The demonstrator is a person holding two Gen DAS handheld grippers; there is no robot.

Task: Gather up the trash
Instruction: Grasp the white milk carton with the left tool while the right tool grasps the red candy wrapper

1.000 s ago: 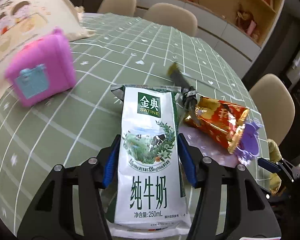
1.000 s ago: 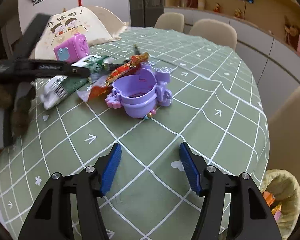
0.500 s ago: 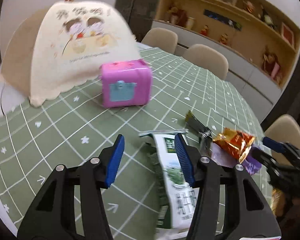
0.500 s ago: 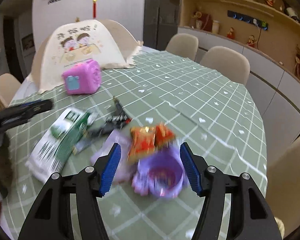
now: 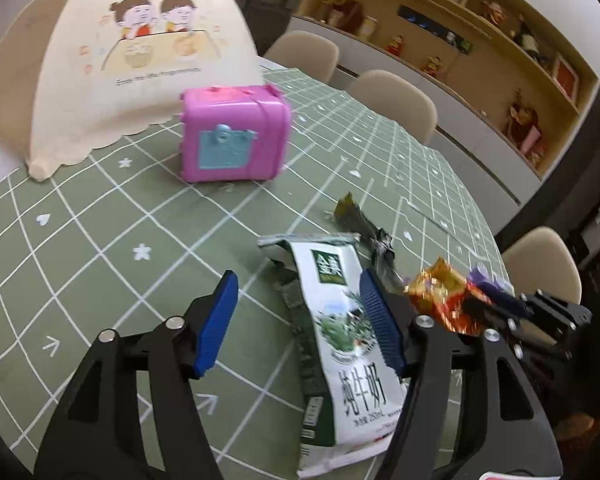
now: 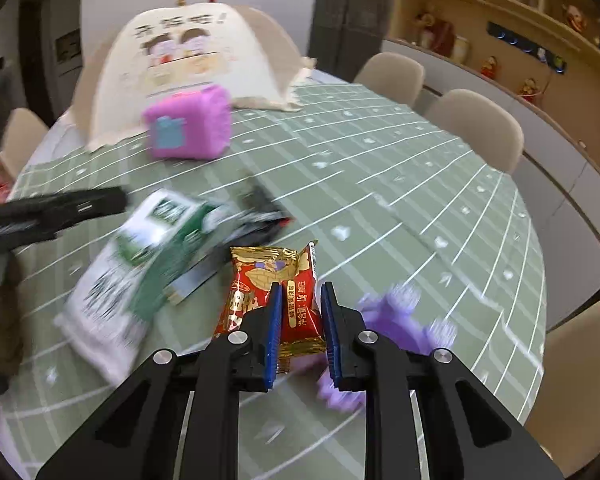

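Trash: a red and gold wrapper (image 6: 284, 300) sits clenched between the blue pads of our right claw (image 6: 300, 328), its crinkled top sticking out ahead of the fingertips. Just left of that claw a flattened milk carton (image 6: 136, 264) lies on the bench (image 6: 440, 200), blurred in this view, with a dark wrapper (image 6: 260, 212) just beyond it. A purple toy (image 6: 388, 320) shows close to the right of the claw, partly behind its right finger.

Our left claw (image 5: 298, 324) stands released over the green checked cloth, gripping nothing. The milk carton (image 5: 340, 328) lies on the bench under its right finger, reaching from ahead of the fingertip back alongside it. The dark wrapper (image 5: 364, 228) lies ahead and slightly right, touching the carton's far corner. Further right, the red and gold wrapper (image 5: 444, 296) appears in the grip of the other claw (image 5: 500, 312).

Ahead of the left claw a pink box (image 5: 232, 136) stands on the bench, and a cream food cover (image 5: 140, 60) rises behind it, its hem just beside the box. Beige chairs (image 5: 396, 100) ring the far edge.
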